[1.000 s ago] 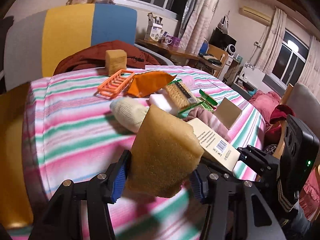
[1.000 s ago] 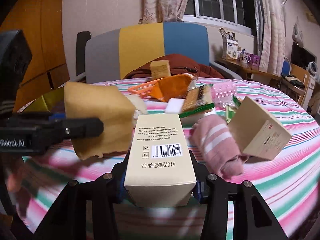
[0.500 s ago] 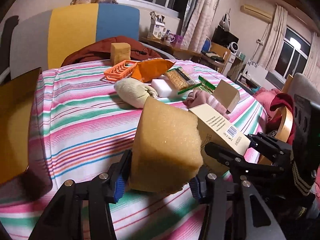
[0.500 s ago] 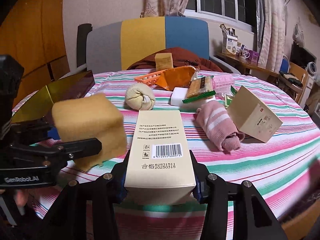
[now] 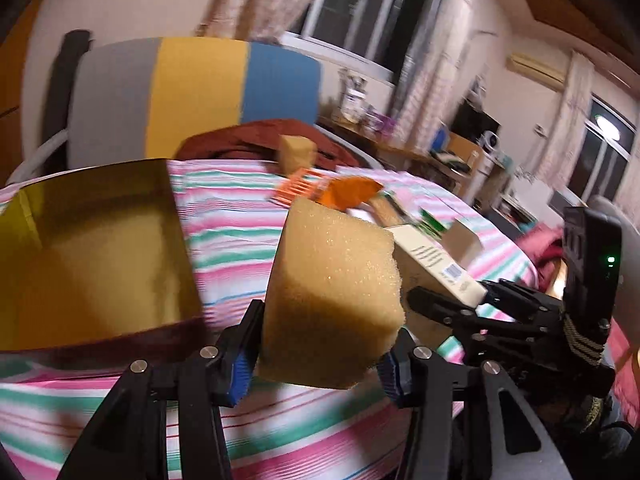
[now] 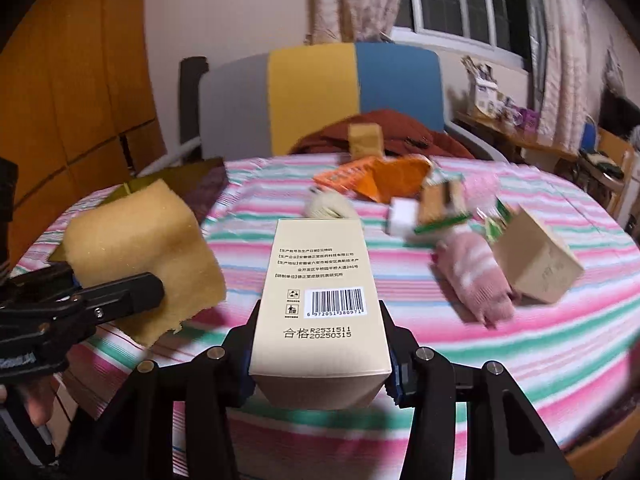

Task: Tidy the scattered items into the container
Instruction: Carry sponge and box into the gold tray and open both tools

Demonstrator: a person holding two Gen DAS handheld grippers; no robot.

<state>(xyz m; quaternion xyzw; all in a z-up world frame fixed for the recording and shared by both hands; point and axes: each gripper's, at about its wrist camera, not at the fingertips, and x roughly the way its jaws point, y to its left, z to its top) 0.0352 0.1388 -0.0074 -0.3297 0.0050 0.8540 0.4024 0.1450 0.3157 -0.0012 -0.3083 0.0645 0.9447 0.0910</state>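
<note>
Far clutter point(image 6: 420, 196) motion-blurred, items hard to tell; container point(image 5: 96, 248) cut off at left edge; sponge point(image 5: 332, 300) hides table behind.

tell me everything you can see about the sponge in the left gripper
The sponge is a thick tan-yellow foam block with a coarse, porous surface and a ragged lower edge. It is clamped at its sides between the blue-padded jaws of the left gripper, held clear above the striped tablecloth, just right of the open gold-lined box, beside the right gripper's carton.
</note>
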